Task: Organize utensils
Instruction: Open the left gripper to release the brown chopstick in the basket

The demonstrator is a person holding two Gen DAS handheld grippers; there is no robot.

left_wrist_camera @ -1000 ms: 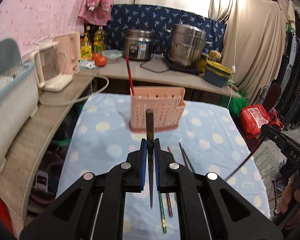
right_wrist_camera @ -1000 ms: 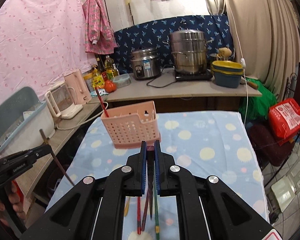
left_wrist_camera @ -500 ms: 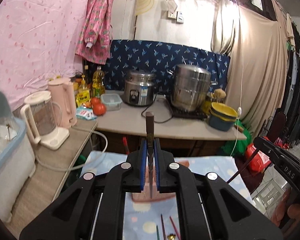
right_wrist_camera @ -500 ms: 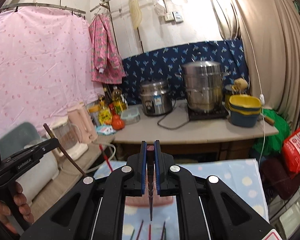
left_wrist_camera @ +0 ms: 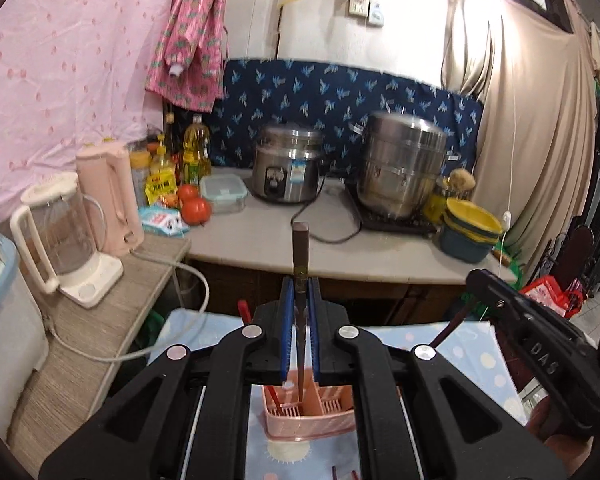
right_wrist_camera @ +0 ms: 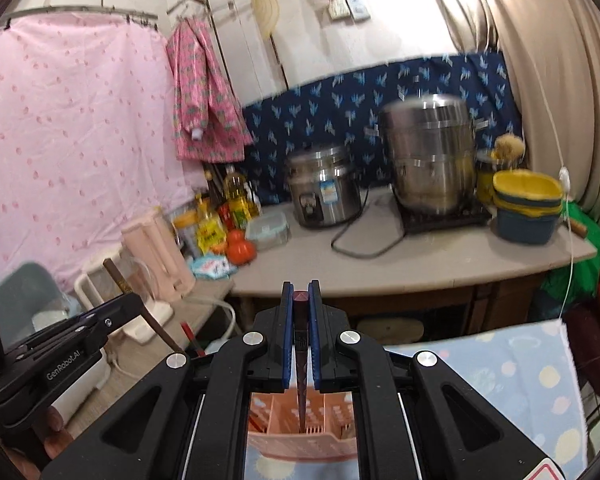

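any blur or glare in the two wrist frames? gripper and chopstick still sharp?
Left wrist: left gripper and its chopstick sharp; steel pot slightly smeared; glare on the wall at upper right.
Right wrist: right gripper sharp, heavier motion smear on the steel pot and blue backdrop. Both views bow at the edges.

Both pictures are bright enough, with indoor light coming from the upper right of the frame. In the left wrist view there is strong glare on the beige curtain (left_wrist_camera: pixel 540 92) at the upper right, almost white. Motion blur softens the steel steamer pot (right_wrist_camera: pixel 430 156) and the blue patterned cloth (right_wrist_camera: pixel 340 104) in the right wrist view. The fisheye lens bends the edges, and the corners are black. A shadow lies under the bench (left_wrist_camera: pixel 340 256).
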